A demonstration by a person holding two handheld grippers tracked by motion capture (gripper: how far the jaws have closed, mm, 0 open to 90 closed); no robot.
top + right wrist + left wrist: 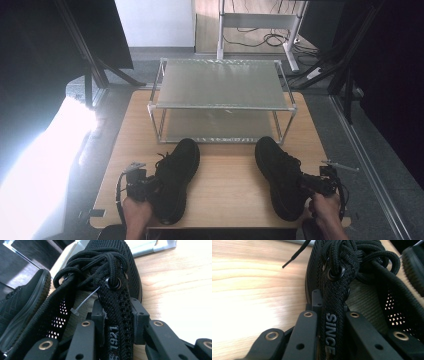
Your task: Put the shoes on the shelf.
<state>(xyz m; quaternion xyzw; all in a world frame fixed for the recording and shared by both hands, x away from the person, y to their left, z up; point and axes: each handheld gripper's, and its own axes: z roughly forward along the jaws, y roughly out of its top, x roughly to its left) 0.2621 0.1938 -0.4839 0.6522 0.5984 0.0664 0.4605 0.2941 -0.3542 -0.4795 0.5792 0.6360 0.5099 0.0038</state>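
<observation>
We have the left tongs (332, 322) clamped on the side wall of the left shoe (175, 177), the strip of black knit with the word SINCE pinched tight between the jaws. The right tongs (117, 327) are closed the same way on the collar of the right shoe (280, 175), gripping the strip marked 1921. In the high view, both sets of tongs blend into the dark shoes, so we can barely make out the jaws there, and the heels are partly covered by the hands (136, 212). A thin plastic tag (83, 302) sticks out near an eyelet of the right shoe.

Both shoes sit on the wooden bench (227, 175), well apart, near its front edge. Each lies lengthwise, heel toward us and toe pointing away at the metal shoe rack (220, 107); the left one leans its toe slightly right, the right one slightly left. The far side of the bench is hidden by the rack.
</observation>
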